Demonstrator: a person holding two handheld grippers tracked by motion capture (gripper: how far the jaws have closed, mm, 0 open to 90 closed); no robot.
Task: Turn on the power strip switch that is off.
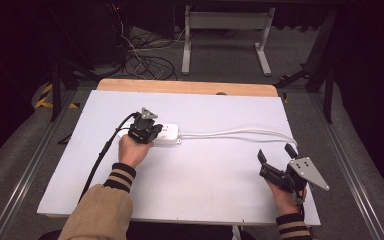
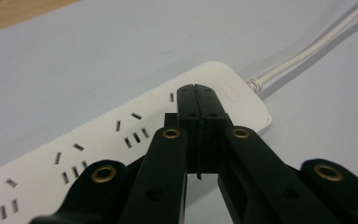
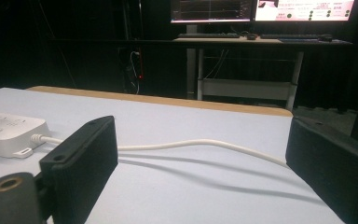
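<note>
The left gripper point(image 2: 196, 93) has its jaws pressed flat together with nothing between them, their tips over the top face of the white power strip point(image 2: 121, 140) near its cord end; whether they touch the strip I cannot tell; in the high view the same gripper point(image 1: 145, 127) sits over the strip point(image 1: 166, 134), held by the left hand point(image 1: 132, 150), its black cable trailing back along the striped cuff and tan sleeve. The right gripper point(image 3: 200, 158) has its jaws spread wide and holds nothing; between them the white cord point(image 3: 191, 143) crosses the table; in the high view this gripper point(image 1: 275, 162) is near the table's right front corner, well apart from the strip, with its grey plate on top and the right hand point(image 1: 282, 195) behind it. The strip lies left of the table's middle; its cord point(image 1: 240, 132) runs right in a doubled line toward the right edge. The table point(image 1: 195, 185) has a white top with a wooden strip along its far edge.
</note>
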